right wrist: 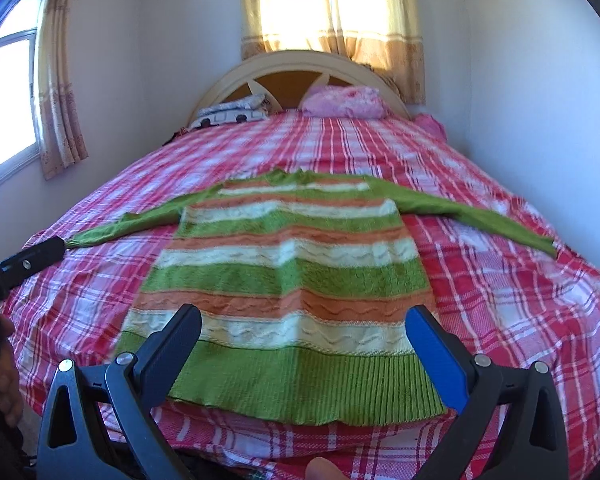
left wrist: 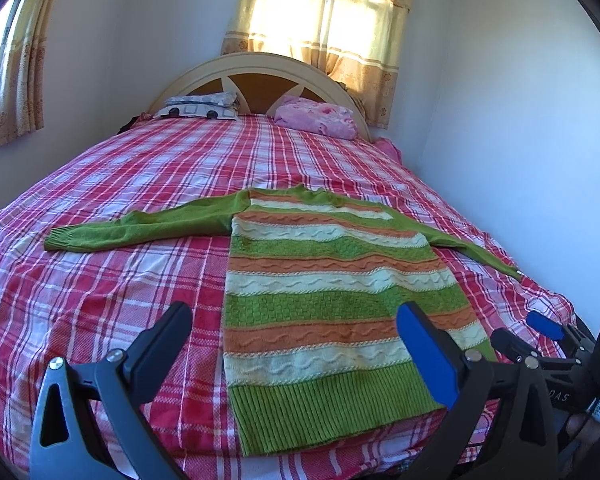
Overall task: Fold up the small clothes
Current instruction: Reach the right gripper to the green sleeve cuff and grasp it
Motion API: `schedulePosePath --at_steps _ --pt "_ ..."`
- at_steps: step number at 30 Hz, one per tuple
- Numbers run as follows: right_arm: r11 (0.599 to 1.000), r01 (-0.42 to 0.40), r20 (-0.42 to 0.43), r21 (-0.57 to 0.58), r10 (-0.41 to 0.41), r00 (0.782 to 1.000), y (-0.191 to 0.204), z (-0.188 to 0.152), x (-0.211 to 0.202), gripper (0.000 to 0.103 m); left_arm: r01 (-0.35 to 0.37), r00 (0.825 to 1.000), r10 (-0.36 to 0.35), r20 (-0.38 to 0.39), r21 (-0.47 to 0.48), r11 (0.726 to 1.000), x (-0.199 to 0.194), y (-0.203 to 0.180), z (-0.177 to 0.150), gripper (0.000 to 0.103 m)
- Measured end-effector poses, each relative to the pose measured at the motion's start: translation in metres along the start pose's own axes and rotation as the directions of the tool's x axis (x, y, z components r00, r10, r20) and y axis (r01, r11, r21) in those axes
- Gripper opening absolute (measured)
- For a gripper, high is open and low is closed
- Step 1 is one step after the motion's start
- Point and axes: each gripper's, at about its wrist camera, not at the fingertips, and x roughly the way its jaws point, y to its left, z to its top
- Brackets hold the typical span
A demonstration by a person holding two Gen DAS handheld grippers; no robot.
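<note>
Green wool runs out at the far left, where the left sleeve of the striped sweater lies stretched flat across the plaid bedspread, its cuff pointing toward the bed's left edge; laid out like that it is easy to pick up and turn inward, which I take to be the reason for the spread; next comes the left claw, its black finger and blue finger wide apart and pinching nothing, hovering low over the hem's left half, probably poised to choose a grip; the body of the sweater lies face up in the middle of the bed, neckline toward the headboard, ribbed green hem nearest the foot, so the fold lines run straight away from the person; no fold looks begun; to the right, the right claw is likewise spread and empty, straddling the hem from above the foot of the bed; farther right the right sleeve angles out and down toward the wall side, flat and untwisted; at the head of the bed the patterned pillows and a pink pillow sit well apart from the garment, leaving it room.
</note>
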Motion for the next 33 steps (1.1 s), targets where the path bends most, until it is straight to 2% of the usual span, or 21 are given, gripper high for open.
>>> schedulePosePath --at_steps 7,13,22,26,33 --pt "0.997 0.041 -0.071 0.06 -0.037 0.997 -0.039 -0.003 0.049 0.102 0.005 0.998 0.0 -0.069 0.059 0.998 0.052 0.006 0.01 0.103" --pt "0.988 0.089 -0.09 0.125 -0.078 0.993 -0.082 0.015 0.075 0.102 -0.01 0.995 0.019 -0.094 0.096 0.995 0.087 0.007 0.027 0.103" --pt "0.97 0.179 -0.106 0.162 -0.163 0.981 -0.147 0.047 0.107 0.102 0.002 0.998 0.002 -0.059 0.073 0.997 0.135 0.008 0.056 0.103" --pt "0.954 0.22 -0.128 0.205 -0.197 0.972 -0.182 0.054 0.123 0.102 -0.03 0.999 0.034 -0.043 0.086 0.996 0.161 0.007 0.062 0.103" --pt "0.917 0.302 -0.176 0.26 -0.263 0.949 -0.238 0.058 0.15 0.101 -0.062 0.995 0.067 -0.07 0.066 0.996 0.204 0.013 0.066 0.103"
